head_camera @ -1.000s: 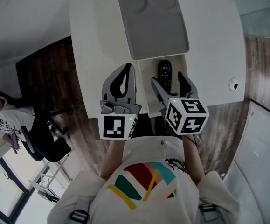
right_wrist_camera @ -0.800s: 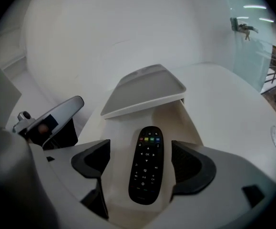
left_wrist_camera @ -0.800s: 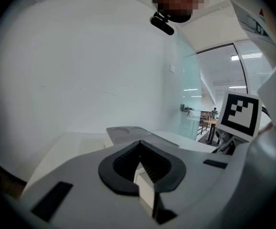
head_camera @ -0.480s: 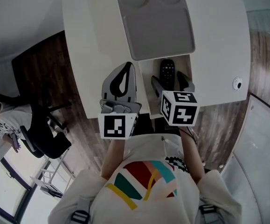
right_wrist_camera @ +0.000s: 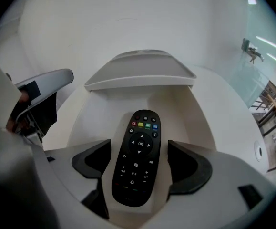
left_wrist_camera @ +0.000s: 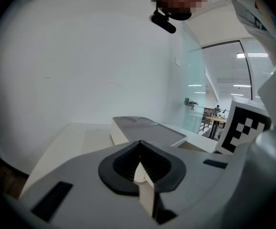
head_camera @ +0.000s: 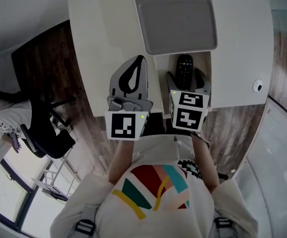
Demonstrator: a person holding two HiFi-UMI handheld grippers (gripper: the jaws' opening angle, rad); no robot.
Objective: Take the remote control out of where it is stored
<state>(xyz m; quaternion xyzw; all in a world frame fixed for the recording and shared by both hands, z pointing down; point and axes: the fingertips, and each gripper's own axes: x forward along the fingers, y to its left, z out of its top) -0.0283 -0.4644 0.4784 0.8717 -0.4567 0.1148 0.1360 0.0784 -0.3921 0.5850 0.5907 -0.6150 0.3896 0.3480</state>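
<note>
A black remote control [head_camera: 184,66] [right_wrist_camera: 138,156] lies flat in a recessed white compartment [head_camera: 205,66] of the table, just in front of a grey sliding lid [head_camera: 180,26] [right_wrist_camera: 140,73]. My right gripper [head_camera: 185,81] [right_wrist_camera: 138,148] is open and low in the compartment. One jaw stands on each side of the remote's near half, with a small gap on both sides. My left gripper [head_camera: 139,61] [left_wrist_camera: 140,157] is shut on nothing and hovers over the white tabletop [head_camera: 103,43] left of the compartment.
A small round white fitting [head_camera: 257,86] sits in the tabletop at the right. The table's near edge is right under my grippers, with dark wooden floor [head_camera: 44,68] beyond it. A person sits on an office chair [head_camera: 39,133] at the far left.
My right gripper has moved forward and down into the compartment, and its jaws now flank the remote. The left gripper has stayed where it was.
</note>
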